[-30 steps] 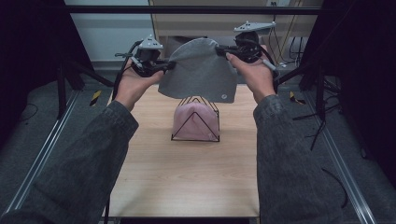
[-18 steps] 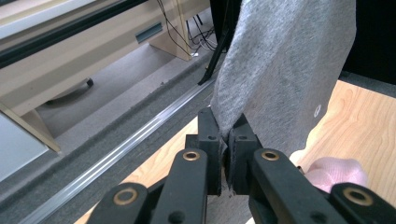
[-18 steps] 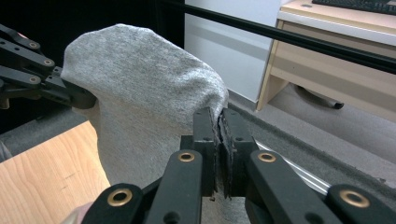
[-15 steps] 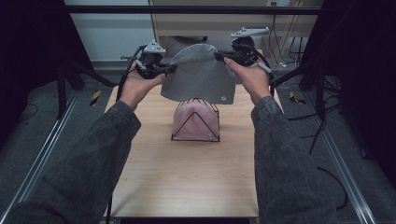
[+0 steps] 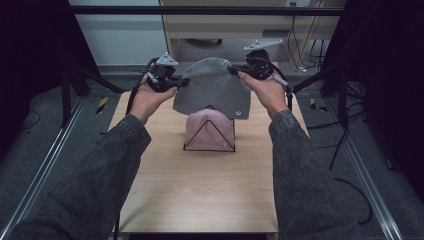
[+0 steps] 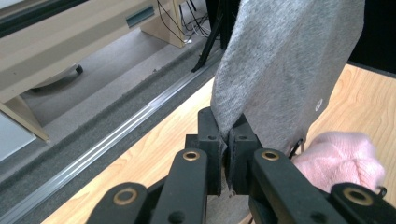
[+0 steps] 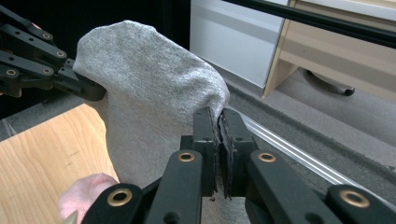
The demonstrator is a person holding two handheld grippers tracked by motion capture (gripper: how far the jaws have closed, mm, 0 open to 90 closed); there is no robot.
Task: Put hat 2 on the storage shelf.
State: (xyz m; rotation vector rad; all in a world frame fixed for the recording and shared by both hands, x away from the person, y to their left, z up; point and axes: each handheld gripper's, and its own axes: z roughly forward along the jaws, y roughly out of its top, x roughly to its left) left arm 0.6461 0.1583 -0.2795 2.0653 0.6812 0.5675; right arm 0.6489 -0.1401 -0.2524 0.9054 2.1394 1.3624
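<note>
A grey knit beanie (image 5: 212,90) hangs in the air over the far half of the table, stretched between both grippers. My left gripper (image 5: 184,81) is shut on its left edge, and in the left gripper view the grey beanie (image 6: 285,70) runs up from between the gripper (image 6: 227,156). My right gripper (image 5: 233,70) is shut on the right edge; in the right gripper view the beanie (image 7: 154,98) drapes from the gripper (image 7: 218,140). Just below it a pink beanie (image 5: 209,131) sits on a black wire stand (image 5: 210,135).
The wooden table (image 5: 200,195) has bare room in front of the stand. A metal rail (image 5: 45,160) runs along the floor at the left and another rail (image 5: 370,185) at the right. A beige cabinet (image 5: 250,25) stands behind the table.
Both grippers have carried the grey beanie slightly nearer and lower, so it now hangs over the top of the pink beanie. The grips have not changed.
</note>
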